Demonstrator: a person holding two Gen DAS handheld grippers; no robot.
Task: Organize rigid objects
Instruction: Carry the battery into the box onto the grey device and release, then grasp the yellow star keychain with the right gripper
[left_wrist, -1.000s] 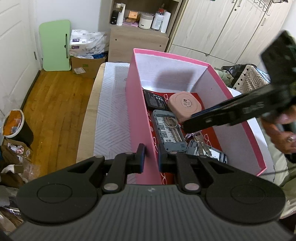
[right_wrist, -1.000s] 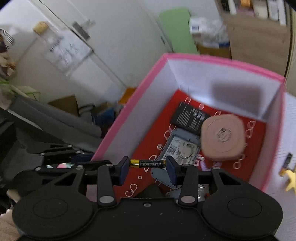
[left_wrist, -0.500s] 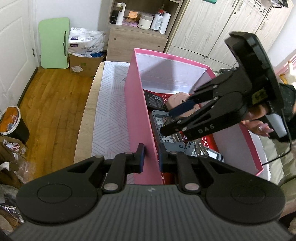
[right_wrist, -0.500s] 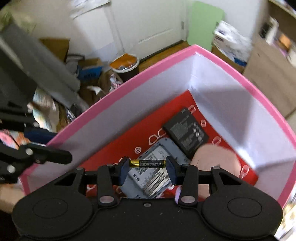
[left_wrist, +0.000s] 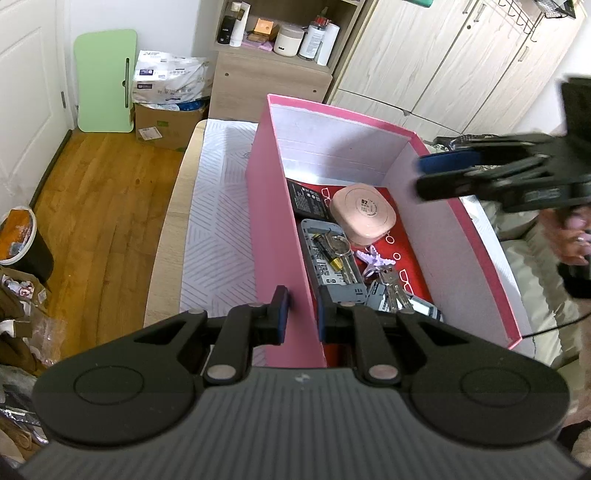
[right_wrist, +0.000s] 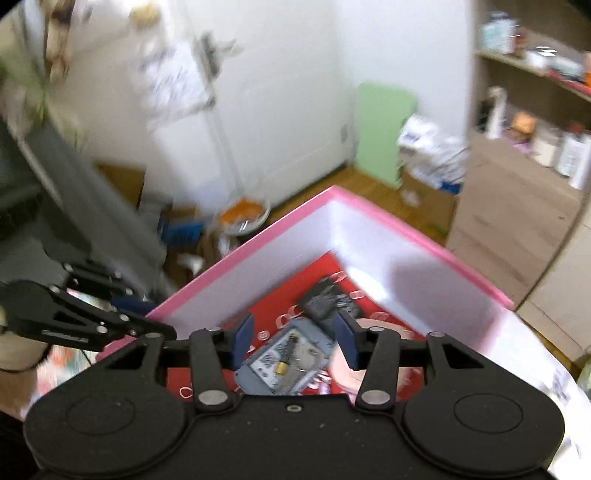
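Note:
My left gripper (left_wrist: 301, 314) is shut on the left wall of the pink box (left_wrist: 273, 221) and grips its rim. On the box's red floor lie a grey device (left_wrist: 317, 273), a round pink case (left_wrist: 364, 214), a black battery pack (left_wrist: 306, 197) and a bunch of keys (left_wrist: 388, 288). A black-and-gold AA battery (left_wrist: 328, 253) rests loose on the grey device. In the right wrist view the battery (right_wrist: 285, 360) shows below my right gripper (right_wrist: 295, 338). That gripper's jaws are opening and hold nothing. It hovers above the box's right wall (left_wrist: 432, 177).
The box stands on a bed with a white patterned cover (left_wrist: 221, 221). The wooden floor (left_wrist: 103, 206) on the left carries a bin (left_wrist: 22, 240), bags and a green board (left_wrist: 105, 81). A wooden cabinet (left_wrist: 269, 81) and wardrobes (left_wrist: 443, 74) stand behind. A hand (left_wrist: 569, 236) holds the right gripper.
The right gripper let go of the battery, which now lies on the grey device. That gripper rose and drew back to the right of the box. The left gripper kept its hold.

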